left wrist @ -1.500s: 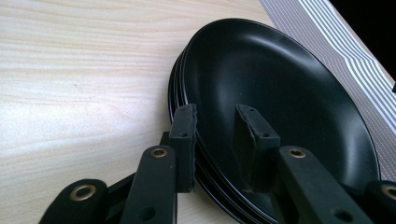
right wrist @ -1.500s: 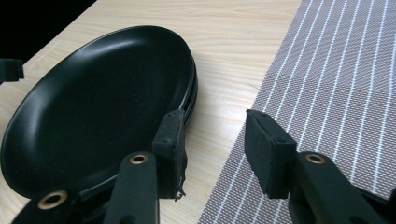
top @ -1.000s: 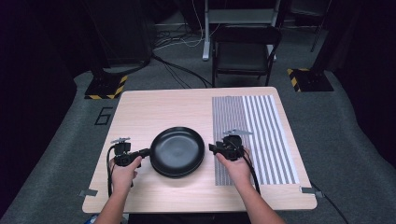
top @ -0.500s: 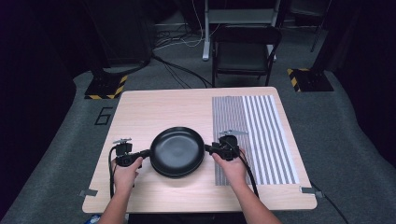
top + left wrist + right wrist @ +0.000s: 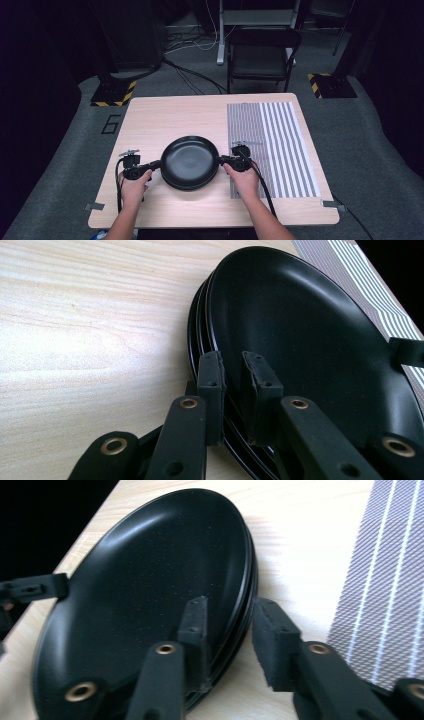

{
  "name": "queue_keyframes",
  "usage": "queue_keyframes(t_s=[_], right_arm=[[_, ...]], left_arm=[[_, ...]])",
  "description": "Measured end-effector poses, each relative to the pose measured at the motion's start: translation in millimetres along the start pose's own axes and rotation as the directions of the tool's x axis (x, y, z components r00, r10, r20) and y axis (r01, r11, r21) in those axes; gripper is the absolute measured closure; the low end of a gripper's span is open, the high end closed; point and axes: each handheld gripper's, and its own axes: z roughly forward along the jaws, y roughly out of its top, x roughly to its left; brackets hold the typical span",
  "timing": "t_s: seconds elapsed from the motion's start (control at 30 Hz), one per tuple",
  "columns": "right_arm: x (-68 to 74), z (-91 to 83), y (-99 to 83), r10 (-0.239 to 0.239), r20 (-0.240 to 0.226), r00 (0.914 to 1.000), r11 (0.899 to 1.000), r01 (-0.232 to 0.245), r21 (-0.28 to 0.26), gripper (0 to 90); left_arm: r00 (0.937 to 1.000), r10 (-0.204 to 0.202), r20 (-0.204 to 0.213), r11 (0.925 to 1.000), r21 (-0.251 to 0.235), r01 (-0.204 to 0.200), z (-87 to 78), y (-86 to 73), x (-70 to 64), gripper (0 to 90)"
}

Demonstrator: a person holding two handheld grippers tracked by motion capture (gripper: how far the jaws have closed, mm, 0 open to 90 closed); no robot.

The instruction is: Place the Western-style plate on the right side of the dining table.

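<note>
- Left gripper point(image 5: 231, 371) has its jaws straddling the near rim of the black plates point(image 5: 320, 340); gap is narrow and the pads sit right at the rim, looks clamped on the top plate's edge.
- Right gripper point(image 5: 227, 625) is at the opposite rim, one jaw over the inside of the plate, the other outside. There's a visible gap between the outer pad and the edge, so it's spread, not pinching.
- From the high view, the left gripper point(image 5: 150, 167) and right gripper point(image 5: 226, 160) sit on either side of the plates point(image 5: 189, 162), a hand behind each.
- It's a stack, you can see several rims layered in both gripper views. Can't count exactly.
- Stack sits on the wooden table point(image 5: 165, 120), front-centre, just beside the striped mat point(image 5: 280, 140) on its right.
- Black chair point(image 5: 262, 55) stands beyond the far edge of the table.
</note>
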Motion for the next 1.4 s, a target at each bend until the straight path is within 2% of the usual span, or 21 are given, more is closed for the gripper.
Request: queue_keyframes(t_s=[0.1, 0.37, 0.57, 0.7, 0.83, 0.97, 1.4], right_arm=[[-0.6, 0.9, 0.8, 0.048, -0.025, 0.9986, 0.999, -0.047, 0.024, 74.4], [-1.6, 0.0, 1.8, 0.063, -0.014, 0.9979, 0.998, -0.063, 0.019, 79.8], [0.4, -3.5, 2.0, 0.057, -0.015, 0.9983, 0.998, -0.056, 0.022, 80.0], [0.2, -4.4, 2.1, 0.068, -0.023, 0.9974, 0.997, -0.067, 0.028, 79.7], [-0.6, -4.5, 1.7, 0.077, -0.029, 0.9966, 0.997, -0.076, 0.028, 79.6], [-4.0, -1.9, 0.0, 0.117, -0.041, 0.9923, 0.992, -0.115, 0.043, 79.3], [-4.6, -5.4, 0.7, 0.136, -0.058, 0.9890, 0.990, -0.133, 0.053, 79.4]], left_arm=[[1.0000, 0.002, -0.006, 1.0000, -0.005, -0.002, 0.4, -0.2, -0.7, 79.6], [1.0000, 0.003, -0.005, 1.0000, -0.006, -0.003, 0.3, -0.6, -0.9, 79.7], [1.0000, 0.002, -0.007, 1.0000, -0.005, -0.002, -0.1, -0.8, -1.5, 79.8], [0.9999, 0.009, -0.008, 0.9999, -0.005, -0.009, -0.3, -0.8, -1.3, 79.8], [1.0000, -0.004, 0.002, 1.0000, 0.000, 0.004, -0.3, -0.5, 0.0, 79.9], [1.0000, -0.009, 0.004, 0.9999, -0.008, 0.009, 0.0, -1.0, -0.2, 79.9], [0.9999, -0.009, 0.004, 0.9999, -0.006, 0.010, -0.1, -0.6, 0.0, 80.1]])
